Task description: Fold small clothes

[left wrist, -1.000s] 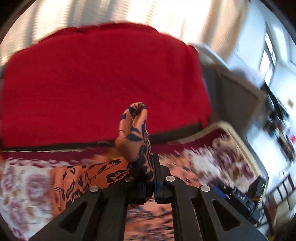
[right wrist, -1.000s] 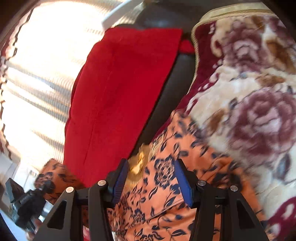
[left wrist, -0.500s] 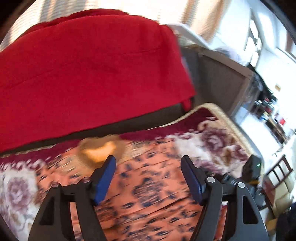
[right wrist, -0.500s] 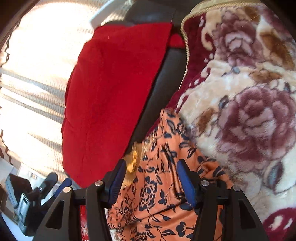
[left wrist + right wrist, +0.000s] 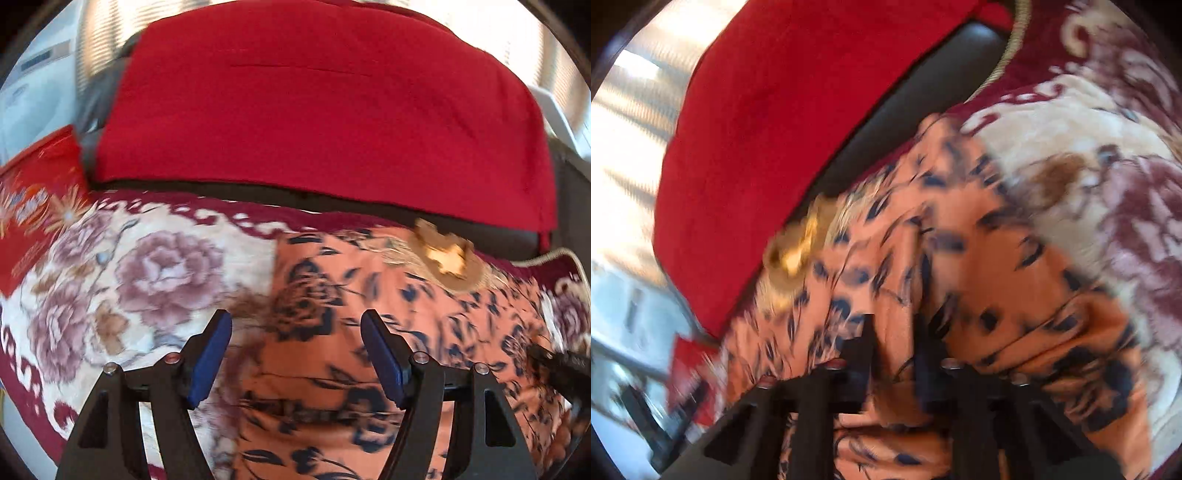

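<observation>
Ahead of my left tongs (image 5: 295, 354), jaws wide and empty, the orange garment (image 5: 388, 332) lies partly folded on the blanket (image 5: 147, 266); my right tongs (image 5: 894, 350) (blurred) have just closed, pinching a fold, more folding remaining.

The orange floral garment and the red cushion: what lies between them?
In the left wrist view, a dark sofa strip separates the orange floral garment from the red cushion.

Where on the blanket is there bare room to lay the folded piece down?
Free: the floral blanket left of the orange garment, between it and the red printed item. Crowded: the garment's own patch, where the left gripper and right gripper work.
</observation>
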Demonstrator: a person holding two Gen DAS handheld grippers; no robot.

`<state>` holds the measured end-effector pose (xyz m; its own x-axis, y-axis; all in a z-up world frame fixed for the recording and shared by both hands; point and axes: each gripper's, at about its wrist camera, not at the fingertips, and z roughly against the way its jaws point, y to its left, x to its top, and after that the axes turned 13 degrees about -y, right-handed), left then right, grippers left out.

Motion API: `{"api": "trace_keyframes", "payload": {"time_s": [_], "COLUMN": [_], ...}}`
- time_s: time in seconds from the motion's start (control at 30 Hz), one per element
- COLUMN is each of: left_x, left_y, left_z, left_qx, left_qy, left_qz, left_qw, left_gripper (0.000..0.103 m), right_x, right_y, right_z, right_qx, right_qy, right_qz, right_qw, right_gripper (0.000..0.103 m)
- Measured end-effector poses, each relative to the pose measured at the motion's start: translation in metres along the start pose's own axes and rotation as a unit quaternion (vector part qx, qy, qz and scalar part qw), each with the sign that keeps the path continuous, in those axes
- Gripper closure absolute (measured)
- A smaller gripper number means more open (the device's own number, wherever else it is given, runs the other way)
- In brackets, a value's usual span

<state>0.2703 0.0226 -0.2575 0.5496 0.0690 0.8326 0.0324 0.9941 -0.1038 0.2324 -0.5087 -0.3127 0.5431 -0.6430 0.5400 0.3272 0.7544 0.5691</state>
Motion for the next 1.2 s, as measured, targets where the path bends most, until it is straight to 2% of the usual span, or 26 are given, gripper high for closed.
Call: {"api": "trace_keyframes", "payload": {"time_s": [0.03, 0.07, 0.13, 0.2, 0.27, 0.37, 0.4, 0.5, 0.57, 0.6, 0.63, 0.67, 0.7, 0.73, 0.77, 0.8, 0.9, 0.93, 1.0, 1.07, 1.13, 1.17, 1.2], "left_x": [-0.005, -0.006, -0.010, -0.011, -0.013, -0.024, -0.028, -0.031, -0.029, -0.029, -0.030, -0.033, -0.035, -0.037, -0.037, -0.036, -0.028, -0.026, -0.027, -0.032, -0.039, -0.044, -0.047], "left_y": [0.006, 0.007, 0.014, 0.015, 0.008, -0.008, -0.014, -0.020, -0.017, -0.016, -0.014, -0.014, -0.014, -0.014, -0.015, -0.016, -0.020, -0.024, -0.032, -0.043, -0.049, -0.051, -0.051], "left_z": [-0.002, -0.004, -0.007, -0.008, -0.010, -0.025, -0.030, -0.034, -0.030, -0.031, -0.033, -0.036, -0.039, -0.040, -0.041, -0.039, -0.026, -0.020, -0.017, -0.020, -0.030, -0.039, -0.044], "left_qx": [0.008, 0.016, 0.023, 0.015, 0.015, -0.007, -0.012, -0.009, -0.013, -0.013, -0.010, -0.006, -0.005, -0.006, -0.006, -0.005, -0.010, -0.014, -0.026, -0.034, -0.029, -0.025, -0.023], "left_qy": [-0.002, 0.001, 0.012, 0.008, 0.005, 0.036, 0.051, 0.058, 0.051, 0.051, 0.056, 0.065, 0.074, 0.080, 0.079, 0.072, 0.031, 0.017, 0.007, 0.013, 0.035, 0.055, 0.068], "left_qz": [0.004, 0.004, 0.016, 0.027, 0.007, -0.016, -0.024, -0.032, -0.024, -0.023, -0.025, -0.031, -0.035, -0.039, -0.042, -0.045, -0.045, -0.049, -0.060, -0.086, -0.109, -0.118, -0.118], "left_qw": [1.0000, 0.9999, 0.9995, 0.9995, 0.9998, 0.9992, 0.9983, 0.9977, 0.9983, 0.9984, 0.9981, 0.9974, 0.9966, 0.9961, 0.9960, 0.9963, 0.9984, 0.9986, 0.9979, 0.9956, 0.9931, 0.9912, 0.9905], "left_gripper": [0.030, 0.030, 0.030, 0.030, 0.030, 0.030, 0.030, 0.030, 0.030, 0.030, 0.030, 0.030, 0.030, 0.030, 0.030, 0.030, 0.030, 0.030, 0.030, 0.030, 0.029, 0.028, 0.027], "right_x": [-0.002, -0.003, -0.001, 0.005, 0.012, 0.021, 0.023, 0.025, 0.031, 0.035, 0.036, 0.039, 0.040, 0.040, 0.039, 0.040, 0.039, 0.036, 0.032, 0.026, 0.020, 0.016, 0.013], "right_y": [0.008, 0.022, 0.035, 0.035, 0.024, -0.006, -0.017, -0.038, -0.044, -0.050, -0.055, -0.067, -0.074, -0.078, -0.076, -0.070, -0.036, -0.029, -0.010, -0.006, -0.012, -0.014, -0.018], "right_z": [0.005, 0.017, 0.037, 0.051, 0.049, 0.039, 0.032, 0.018, 0.029, 0.041, 0.052, 0.067, 0.076, 0.088, 0.098, 0.101, 0.087, 0.084, 0.068, 0.053, 0.036, 0.024, 0.018], "right_qx": [-0.005, -0.007, -0.006, -0.018, -0.042, -0.094, -0.103, -0.076, -0.060, -0.053, -0.050, -0.049, -0.058, -0.072, -0.072, -0.056, 0.009, 0.014, 0.013, 0.009, -0.016, -0.037, -0.049], "right_qy": [-0.012, -0.046, -0.099, -0.145, -0.159, -0.157, -0.148, -0.094, -0.094, -0.113, -0.136, -0.170, -0.188, -0.215, -0.246, -0.252, -0.214, -0.207, -0.183, -0.153, -0.114, -0.086, -0.077], "right_qz": [0.020, 0.055, 0.081, 0.079, 0.057, 0.018, -0.001, -0.067, -0.079, -0.096, -0.115, -0.144, -0.158, -0.167, -0.154, -0.133, -0.066, -0.049, -0.012, -0.015, -0.026, -0.034, -0.037], "right_qw": [1.000, 0.997, 0.992, 0.986, 0.985, 0.983, 0.984, 0.990, 0.991, 0.988, 0.983, 0.974, 0.968, 0.960, 0.954, 0.957, 0.975, 0.977, 0.983, 0.988, 0.993, 0.995, 0.995], "right_gripper": [0.090, 0.090, 0.091, 0.091, 0.091, 0.090, 0.086, 0.086, 0.085, 0.084, 0.079, 0.063, 0.033, 0.028, 0.029, 0.029, 0.031, 0.034, 0.036, 0.036, 0.038, 0.040, 0.046]}}
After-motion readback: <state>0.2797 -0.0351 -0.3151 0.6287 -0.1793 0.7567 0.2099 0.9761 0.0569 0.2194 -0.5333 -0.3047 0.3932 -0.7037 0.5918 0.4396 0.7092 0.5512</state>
